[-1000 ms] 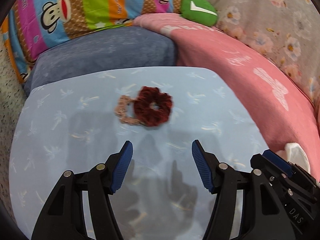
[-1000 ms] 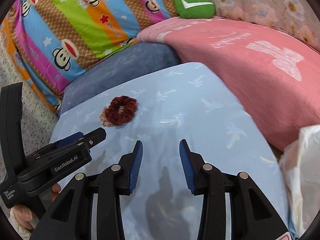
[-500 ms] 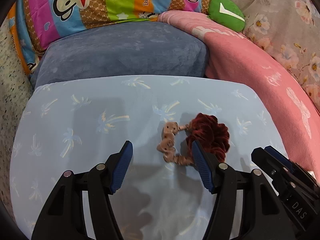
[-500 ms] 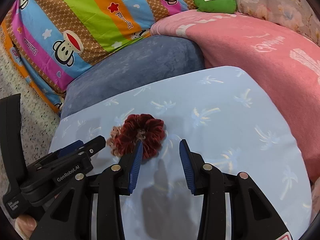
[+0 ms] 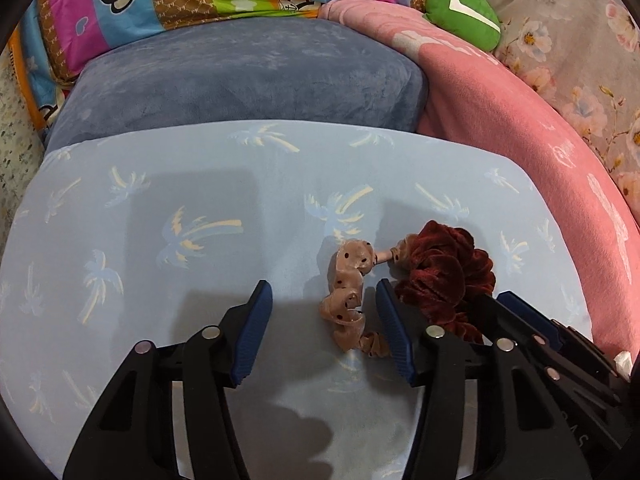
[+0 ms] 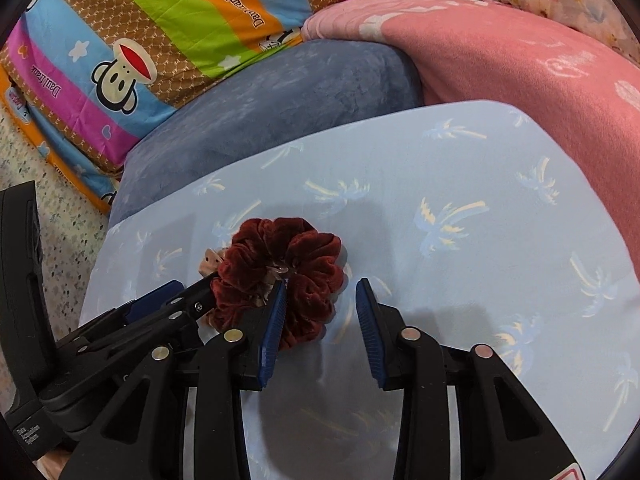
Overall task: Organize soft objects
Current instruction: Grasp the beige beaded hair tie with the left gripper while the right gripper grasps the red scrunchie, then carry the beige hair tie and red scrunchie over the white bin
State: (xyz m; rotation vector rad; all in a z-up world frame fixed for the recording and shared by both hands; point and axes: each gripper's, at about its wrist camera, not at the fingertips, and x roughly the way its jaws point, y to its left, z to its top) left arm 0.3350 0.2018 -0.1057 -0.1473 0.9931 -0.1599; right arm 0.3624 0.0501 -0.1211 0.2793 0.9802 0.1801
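Pale blue fabric printed with palm trees covers the flat cushion [image 5: 168, 208] that carries everything here. At the far left a bright striped quilt with cartoon monkey faces [image 6: 132, 64] lies behind a slate-blue plush pillow [image 5: 240, 80]. The left claw [image 5: 323, 334] sits low over the cushion, its blue-padded fingers [image 5: 252, 332] spread wide apart and holding nothing. Between them, close against the inner face of the right-hand finger, lies a thin beige scrunchie with dark dots [image 5: 347, 292], twisted into loops. Touching it on the right, and lying partly over it, is a thick dark-red velvet scrunchie [image 5: 440, 276]; in the right wrist view the red one [image 6: 280, 276] hides nearly all of the beige one [image 6: 211, 261]. The right claw [image 6: 320, 324] is also apart and empty; its left finger [image 6: 272, 328] lies across the near edge of the red scrunchie, with the other finger over bare fabric. Further right a pink fleece blanket [image 5: 520, 120] rises beside the cushion, with a green plush cushion bearing a white mark [image 5: 464, 12] above it
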